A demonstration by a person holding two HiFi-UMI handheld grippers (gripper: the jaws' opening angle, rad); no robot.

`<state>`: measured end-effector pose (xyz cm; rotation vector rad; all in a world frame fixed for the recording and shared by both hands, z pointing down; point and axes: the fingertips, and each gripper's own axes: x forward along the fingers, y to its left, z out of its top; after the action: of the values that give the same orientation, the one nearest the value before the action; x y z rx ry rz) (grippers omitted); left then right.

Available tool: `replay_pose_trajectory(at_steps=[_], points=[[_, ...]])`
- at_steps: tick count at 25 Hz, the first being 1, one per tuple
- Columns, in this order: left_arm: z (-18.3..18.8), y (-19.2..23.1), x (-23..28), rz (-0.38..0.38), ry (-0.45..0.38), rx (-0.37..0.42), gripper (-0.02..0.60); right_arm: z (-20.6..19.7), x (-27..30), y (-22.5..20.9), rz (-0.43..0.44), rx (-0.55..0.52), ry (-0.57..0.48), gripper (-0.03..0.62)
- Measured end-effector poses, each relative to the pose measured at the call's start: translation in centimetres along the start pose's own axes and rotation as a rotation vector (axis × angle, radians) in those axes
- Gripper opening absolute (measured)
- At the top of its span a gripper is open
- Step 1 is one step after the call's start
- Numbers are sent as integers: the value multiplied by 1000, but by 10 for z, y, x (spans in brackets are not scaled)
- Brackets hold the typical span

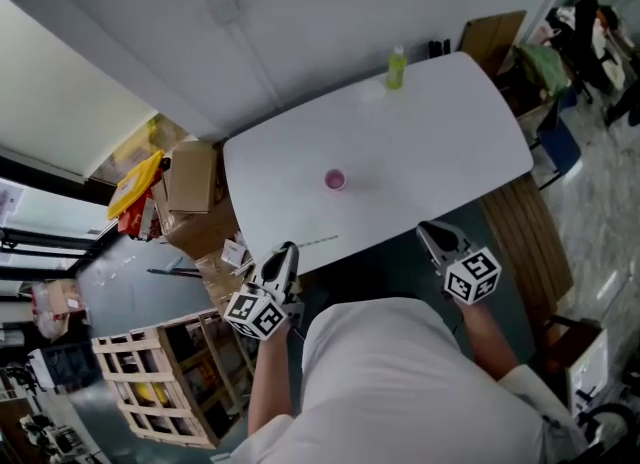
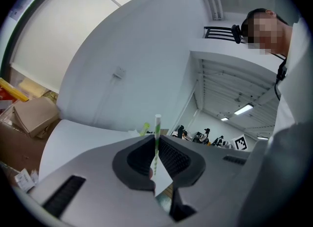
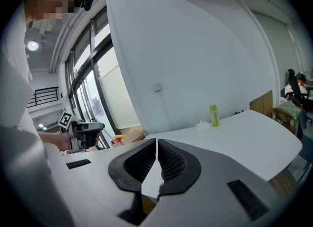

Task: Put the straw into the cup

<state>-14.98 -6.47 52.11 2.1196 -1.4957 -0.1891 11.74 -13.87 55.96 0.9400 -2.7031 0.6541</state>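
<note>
A small pink cup [image 1: 335, 180] stands near the middle of the white table [image 1: 440, 132]. My left gripper [image 1: 288, 250] is at the table's near edge, left of the cup, and is shut on a thin white straw with green stripes [image 2: 157, 132]. The straw sticks out past the jaws, and in the head view the straw [image 1: 320, 241] points right along the table edge. My right gripper [image 1: 427, 228] hovers at the near edge, right of the cup. Its jaws are shut with nothing between them [image 3: 156, 145]. The cup is hidden in both gripper views.
A green bottle [image 1: 396, 67] and a small clear object [image 1: 372, 92] stand at the table's far edge. Cardboard boxes [image 1: 192, 177] and a wooden crate [image 1: 150, 382] sit on the floor to the left. A brown wooden surface [image 1: 525, 237] adjoins the table on the right.
</note>
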Motion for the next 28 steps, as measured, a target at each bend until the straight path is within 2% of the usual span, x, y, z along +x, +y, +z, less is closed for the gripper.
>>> replay_pose_trajectory(at_steps=[6,12,17,23,28], points=[[-1,22,33,-30,54,37,24,9,13,-10,-60,20,-7,37],[-2,50,68,-49,91,32,25,7,32,-21,-110,51,5,37],[-4,71,99,-55,121,58,24,7,43,-27,-147,78,14,37],[-19,92,139,-51,162,97,25,7,48,-33,-190,89,30,37],[-35,111,171,-36,197,93,25,4,52,-35,-233,111,48,37]])
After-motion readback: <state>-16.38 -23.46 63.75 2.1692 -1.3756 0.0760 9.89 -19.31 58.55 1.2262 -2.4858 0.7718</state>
